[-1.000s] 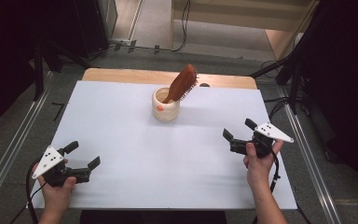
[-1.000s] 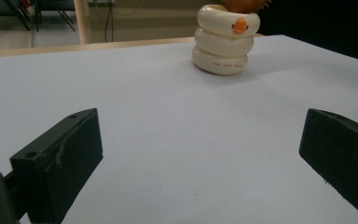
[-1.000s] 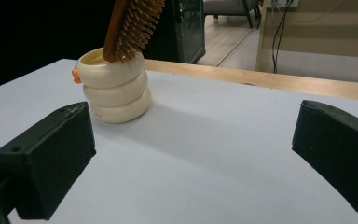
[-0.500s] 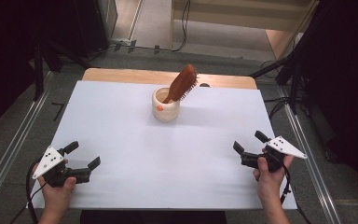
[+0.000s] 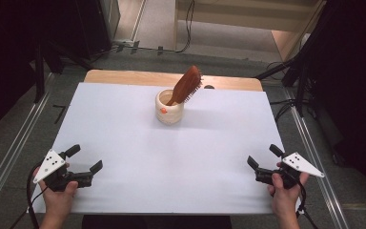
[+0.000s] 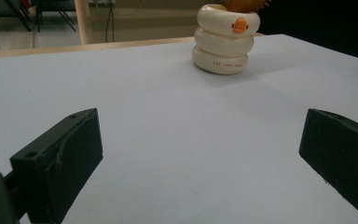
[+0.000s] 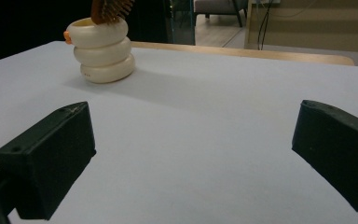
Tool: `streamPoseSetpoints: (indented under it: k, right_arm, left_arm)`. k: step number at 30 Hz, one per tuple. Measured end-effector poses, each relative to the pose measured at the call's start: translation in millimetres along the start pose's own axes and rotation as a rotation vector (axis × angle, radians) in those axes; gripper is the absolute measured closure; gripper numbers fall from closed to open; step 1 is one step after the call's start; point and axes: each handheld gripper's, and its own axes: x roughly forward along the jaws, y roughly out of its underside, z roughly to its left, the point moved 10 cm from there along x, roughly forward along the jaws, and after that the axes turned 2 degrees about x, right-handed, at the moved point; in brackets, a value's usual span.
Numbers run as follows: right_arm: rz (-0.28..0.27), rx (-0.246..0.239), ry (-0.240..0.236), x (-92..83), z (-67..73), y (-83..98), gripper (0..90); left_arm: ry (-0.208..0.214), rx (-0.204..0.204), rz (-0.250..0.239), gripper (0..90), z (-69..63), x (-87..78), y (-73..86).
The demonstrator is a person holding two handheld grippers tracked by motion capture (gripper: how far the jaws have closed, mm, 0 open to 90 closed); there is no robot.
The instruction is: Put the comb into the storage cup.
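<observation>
We list: cream holder [image 5: 169, 107] (hairbrush [image 5: 187, 85] inside) on tabletop [image 5: 124, 138]; left gripper [image 5: 83, 165], right gripper [image 5: 262, 161], fingers wide, empty.

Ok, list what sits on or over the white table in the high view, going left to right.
Left claw, open → cream ringed holder → wooden hairbrush leaning out of it to the right → right claw, open.

High view looks down; both tool views, table-level, share holder [image 6: 225, 39]
</observation>
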Motion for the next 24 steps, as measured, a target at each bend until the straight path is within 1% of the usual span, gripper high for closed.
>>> streamPoseSetpoints:
  k: [3, 10, 12, 15, 17, 18, 19, 21, 23, 24]
  right_arm:
    - [-0.002, 0.000, 0.001, -5.8, -3.7, 3.7, 0.0]
    - [0.008, -0.011, 0.029, -15.5, -14.8, 15.8, 0.0]
    - [0.002, -0.009, 0.026, -18.5, -17.4, 18.1, 0.0]
    - [0.004, -0.014, 0.044, -21.3, -22.9, 23.2, 0.0]
    - [-0.010, 0.010, 0.045, -23.8, -26.0, 24.9, 0.0]
    - [-0.017, 0.015, 0.042, -24.9, -26.7, 24.2, 0.0]
    - [-0.023, 0.013, 0.043, -26.3, -27.3, 23.5, 0.0]
    - [-0.025, 0.000, 0.058, -27.2, -29.0, 24.3, 0.0]
    - [-0.038, 0.004, 0.062, -27.0, -31.4, 24.1, 0.0]
    - [-0.038, 0.013, 0.063, -26.6, -32.2, 24.4, 0.0]
  left_arm:
    - [-0.001, 0.000, 0.002, 0.0, 0.1, -0.2, 0.1]
    - [-0.003, 0.001, 0.000, 0.0, 0.2, -0.2, 0.0]
    - [-0.002, 0.001, 0.000, 0.0, 0.2, -0.2, 0.0]
    - [-0.003, 0.000, 0.001, 0.0, 0.4, -0.1, 0.0]
    - [-0.002, 0.000, 0.001, 0.0, 0.9, -0.4, -0.1]
    - [-0.002, -0.006, -0.006, 0.0, 1.3, -0.6, -0.7]
    - [-0.004, -0.008, -0.004, 0.0, 2.1, -1.0, -0.6]
    - [-0.002, -0.012, -0.005, 0.0, 2.9, -1.2, -0.7]
    - [-0.001, -0.013, -0.006, 0.0, 3.3, -1.1, -0.8]
    - [0.000, -0.011, -0.006, 0.0, 3.3, -1.0, -0.9]
